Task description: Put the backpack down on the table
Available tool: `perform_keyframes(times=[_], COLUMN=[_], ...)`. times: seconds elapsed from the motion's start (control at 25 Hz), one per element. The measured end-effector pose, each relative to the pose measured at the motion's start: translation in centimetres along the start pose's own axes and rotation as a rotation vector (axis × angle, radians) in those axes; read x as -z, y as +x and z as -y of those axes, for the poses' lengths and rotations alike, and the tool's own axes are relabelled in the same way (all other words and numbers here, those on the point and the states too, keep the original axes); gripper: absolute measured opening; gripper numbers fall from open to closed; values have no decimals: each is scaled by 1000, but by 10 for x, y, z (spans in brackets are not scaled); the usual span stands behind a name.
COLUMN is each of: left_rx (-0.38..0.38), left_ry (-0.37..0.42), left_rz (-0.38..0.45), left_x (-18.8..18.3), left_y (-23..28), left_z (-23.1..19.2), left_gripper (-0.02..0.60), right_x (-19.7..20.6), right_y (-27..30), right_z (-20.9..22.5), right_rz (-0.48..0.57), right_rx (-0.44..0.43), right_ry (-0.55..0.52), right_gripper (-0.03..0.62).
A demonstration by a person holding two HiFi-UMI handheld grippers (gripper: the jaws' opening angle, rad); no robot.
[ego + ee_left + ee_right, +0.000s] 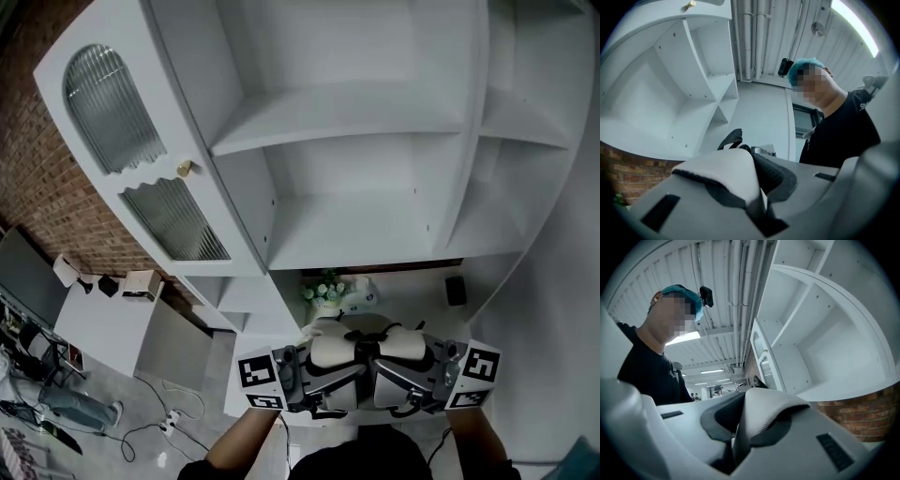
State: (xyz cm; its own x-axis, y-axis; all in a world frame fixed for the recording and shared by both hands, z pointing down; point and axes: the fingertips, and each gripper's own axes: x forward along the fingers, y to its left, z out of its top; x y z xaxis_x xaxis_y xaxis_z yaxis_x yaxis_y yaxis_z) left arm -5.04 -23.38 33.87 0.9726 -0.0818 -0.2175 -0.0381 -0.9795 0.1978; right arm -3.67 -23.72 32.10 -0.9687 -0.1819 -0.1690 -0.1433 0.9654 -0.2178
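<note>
A cream backpack (361,349) with black trim hangs between my two grippers, low in the head view, just in front of the person's body. My left gripper (323,373) is shut on its left shoulder strap (724,168), a white padded band with black mesh underneath. My right gripper (401,373) is shut on the other strap (764,413). Both grippers point slightly upward. The backpack's lower body is hidden behind the grippers and arms. The white counter (412,286) of the cabinet lies just beyond the backpack.
A tall white shelf cabinet (375,131) with an open glass-paned door (141,150) rises ahead. On its counter stand a small potted plant (327,290), a white object (362,294) and a dark box (456,290). A low white table (103,323) and floor cables (150,431) are at the left.
</note>
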Motion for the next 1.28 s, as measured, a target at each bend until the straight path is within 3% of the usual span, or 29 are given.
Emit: perform_keyframes(times=[0.6,0.88,1.12,1.28], left_rx=[-37,-66,-78,-92], left_ry=[-17,-96,-76,-111], left_rz=[8,-5,-66,-100], left_x=[-19,17,36,59], left_y=[29,35,32,26], left_z=[-77,-125,-133,-135], left_gripper=[58,58,58,58], right_x=[-22,10,25,49], right_y=[-6,-18,-19,-22], right_z=[79,126,138,141], right_rz=[-58,-83,-87,-110], right_rx=[-24,-35,-27,-2], right_ry=[-37,-1,35,73], right_gripper=[48,48,48,48])
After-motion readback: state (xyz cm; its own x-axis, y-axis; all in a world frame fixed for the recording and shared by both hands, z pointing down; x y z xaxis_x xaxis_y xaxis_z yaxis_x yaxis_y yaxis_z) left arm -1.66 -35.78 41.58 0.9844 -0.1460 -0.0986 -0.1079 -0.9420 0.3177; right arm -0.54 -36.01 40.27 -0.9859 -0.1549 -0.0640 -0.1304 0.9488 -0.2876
